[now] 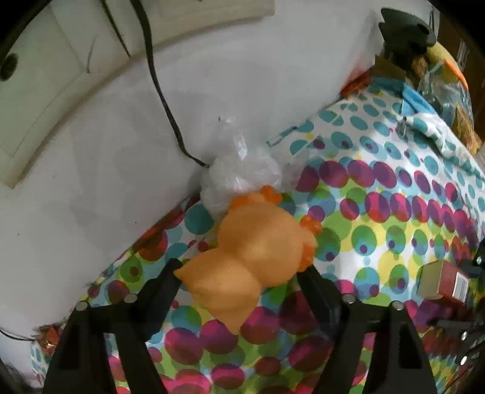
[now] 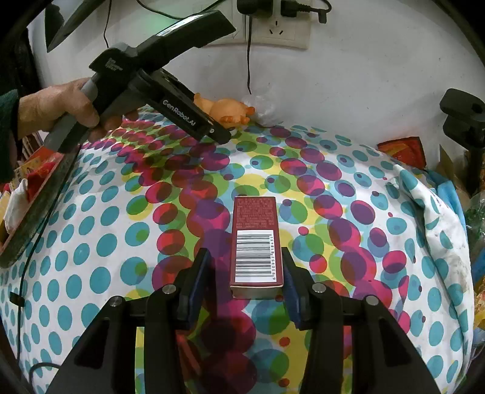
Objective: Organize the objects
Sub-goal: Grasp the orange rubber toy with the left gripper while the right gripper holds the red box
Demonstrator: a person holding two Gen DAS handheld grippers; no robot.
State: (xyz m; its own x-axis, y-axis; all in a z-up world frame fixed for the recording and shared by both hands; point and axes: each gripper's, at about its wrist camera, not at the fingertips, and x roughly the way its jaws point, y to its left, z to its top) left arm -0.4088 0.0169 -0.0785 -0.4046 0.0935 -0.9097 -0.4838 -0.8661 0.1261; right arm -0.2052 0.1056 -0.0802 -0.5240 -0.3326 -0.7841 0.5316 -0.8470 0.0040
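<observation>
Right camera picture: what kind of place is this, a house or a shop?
Probably a room in a home. A table wears a bright spotted cloth, a wall socket has plugs in it, and an orange toy lies by the wall near a small red box.

left tool [image 1: 239, 269] spread wide around orange toy [image 1: 251, 251] — dotted cloth [image 1: 379, 212], red box [image 1: 445, 280]

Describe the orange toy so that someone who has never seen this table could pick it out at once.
Start at the table's dotted cloth and follow it to the far edge by the white wall. There, beside a crumpled clear plastic bag, lies the orange toy, between the left gripper's open fingers. It is the only soft, rounded, plain orange thing; the red box is flat-sided.
</observation>
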